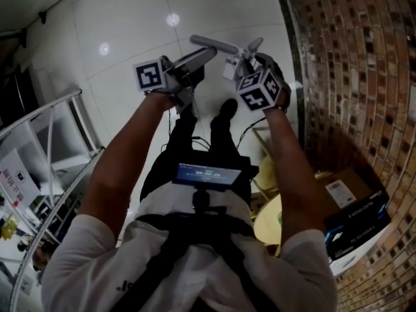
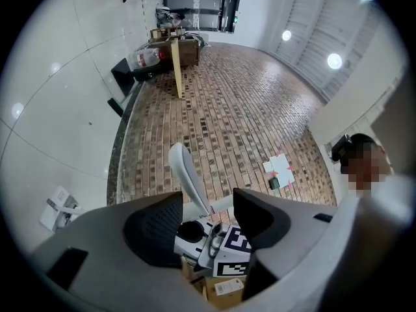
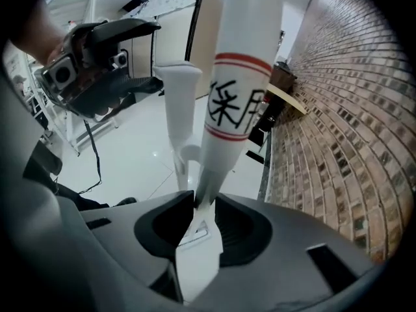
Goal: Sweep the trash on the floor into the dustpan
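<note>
Our right gripper (image 3: 203, 200) pinches the white handle (image 3: 237, 77) only at its thin end, above the floor (image 3: 130, 168). The left gripper (image 2: 207, 197) keeps its jaws spread, empty. We fear the handle may slip.

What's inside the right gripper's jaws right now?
A white handle with red bands, its thin flat end pinched by the right gripper. A second white handle just behind it is covered at its lower end.

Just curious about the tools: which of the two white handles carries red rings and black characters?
The thicker white plastic handle, which runs down into the right gripper. The thinner white handle to its left is plain.
</note>
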A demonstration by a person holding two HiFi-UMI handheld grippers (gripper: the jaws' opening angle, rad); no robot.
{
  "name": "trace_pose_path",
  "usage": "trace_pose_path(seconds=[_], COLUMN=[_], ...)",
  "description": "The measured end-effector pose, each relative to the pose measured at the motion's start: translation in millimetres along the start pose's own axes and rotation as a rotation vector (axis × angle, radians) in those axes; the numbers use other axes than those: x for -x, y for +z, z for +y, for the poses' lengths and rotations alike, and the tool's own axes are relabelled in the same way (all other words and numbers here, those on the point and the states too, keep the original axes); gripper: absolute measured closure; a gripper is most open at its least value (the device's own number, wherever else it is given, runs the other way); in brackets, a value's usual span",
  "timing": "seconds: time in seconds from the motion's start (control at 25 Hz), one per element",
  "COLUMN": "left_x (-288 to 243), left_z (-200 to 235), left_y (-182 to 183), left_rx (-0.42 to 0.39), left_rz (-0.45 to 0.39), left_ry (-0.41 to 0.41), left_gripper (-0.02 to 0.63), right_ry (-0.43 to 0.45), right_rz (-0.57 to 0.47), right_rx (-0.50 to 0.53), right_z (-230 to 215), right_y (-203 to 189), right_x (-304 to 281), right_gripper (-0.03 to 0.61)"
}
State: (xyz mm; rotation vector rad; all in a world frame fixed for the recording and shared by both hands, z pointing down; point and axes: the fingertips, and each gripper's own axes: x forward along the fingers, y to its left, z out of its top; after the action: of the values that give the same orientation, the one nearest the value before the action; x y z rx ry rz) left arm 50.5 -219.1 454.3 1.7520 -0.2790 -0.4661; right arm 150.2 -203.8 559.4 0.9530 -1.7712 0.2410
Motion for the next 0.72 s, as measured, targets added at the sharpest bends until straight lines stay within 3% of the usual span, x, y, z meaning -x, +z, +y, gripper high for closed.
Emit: trace_pose_path(seconds=[0.24, 0.72], left_x=[3, 14], left_z=[-3, -9], left_y=[-1, 0], left_rx=[-0.001, -0.012], left_rz=[0.000, 0.003], left_ry=[-0.002, -0.002], left_gripper=[0.384, 0.385], right_ry=[0.026, 0.051], right_rz=[-0.010, -0.012], right_rx=[0.056, 0.030], right_z=[13, 11], right_y=[3, -1], right_x=[0, 4], right_gripper=[0.465, 0.343])
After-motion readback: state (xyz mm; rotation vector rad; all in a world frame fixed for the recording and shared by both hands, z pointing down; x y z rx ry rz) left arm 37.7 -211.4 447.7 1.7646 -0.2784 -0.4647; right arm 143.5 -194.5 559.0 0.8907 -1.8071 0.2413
